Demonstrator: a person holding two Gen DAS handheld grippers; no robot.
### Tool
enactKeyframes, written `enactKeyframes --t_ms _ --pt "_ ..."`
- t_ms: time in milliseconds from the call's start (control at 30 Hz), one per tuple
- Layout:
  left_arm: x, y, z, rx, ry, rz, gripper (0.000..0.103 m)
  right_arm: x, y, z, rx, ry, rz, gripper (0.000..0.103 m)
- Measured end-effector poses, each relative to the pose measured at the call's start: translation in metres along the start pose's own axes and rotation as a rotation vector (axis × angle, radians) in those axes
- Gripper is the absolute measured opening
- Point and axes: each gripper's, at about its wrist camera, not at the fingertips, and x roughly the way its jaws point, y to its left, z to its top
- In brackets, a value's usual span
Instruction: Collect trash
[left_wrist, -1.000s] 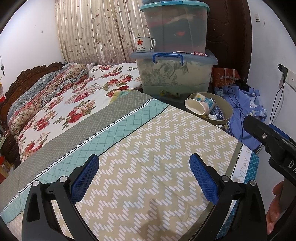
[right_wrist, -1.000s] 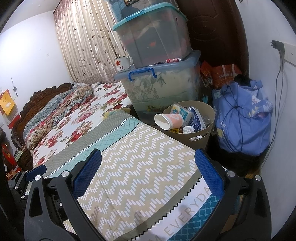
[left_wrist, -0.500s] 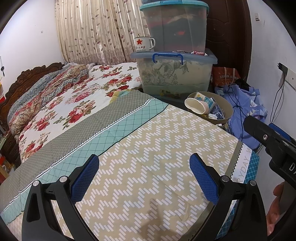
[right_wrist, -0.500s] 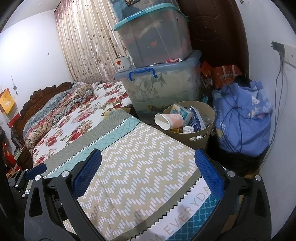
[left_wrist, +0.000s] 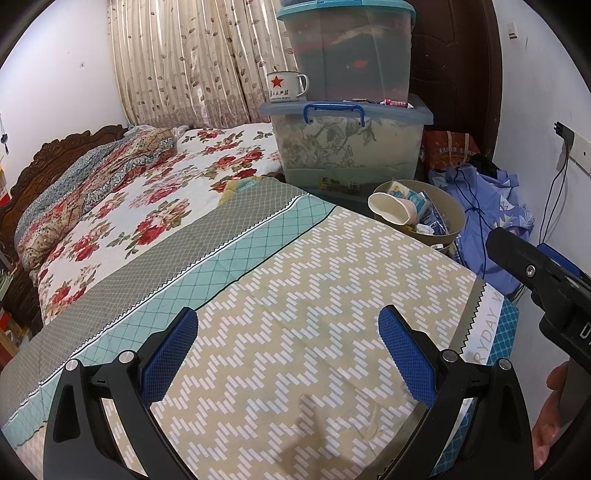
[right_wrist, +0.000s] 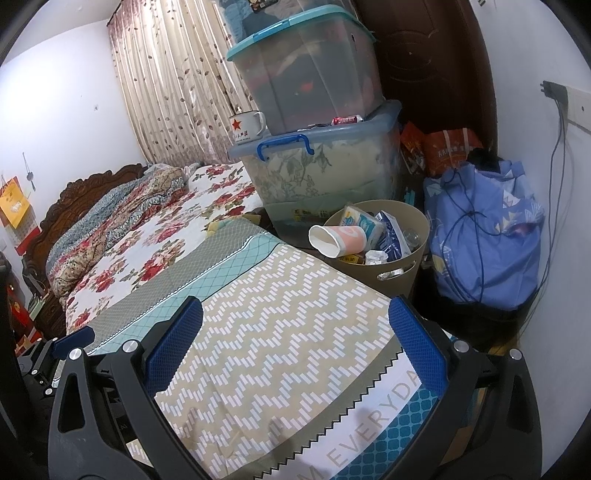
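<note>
Trash fills the tan round plastic bin (right_wrist: 400, 258) right of centre in your right wrist view, a white-and-pink paper cup (right_wrist: 338, 239) lying tilted on its rim. Your left gripper (left_wrist: 288, 328) and right gripper (right_wrist: 295, 325) hover over the zigzag-patterned beige bedspread (left_wrist: 295, 295), jaws spread wide, grasping nothing.

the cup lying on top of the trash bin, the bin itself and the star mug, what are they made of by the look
Cup: probably paper, matte, with a thin rolled rim and a printed pink wall.
Trash bin: likely moulded plastic, smooth tan, with a handle slot cut in its wall.
Star mug: looks like enamelled metal, glossy white with a thin rim and a printed red star, though ceramic is possible.
</note>
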Motion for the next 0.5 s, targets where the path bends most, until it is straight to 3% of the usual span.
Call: enactKeyframes --t_ms 500 --pt "-0.0003 0.0002 -0.0040 0.009 -0.002 0.002 0.094 -0.0008 -0.0008 -0.0038 0.008 0.001 0.000 0.099"
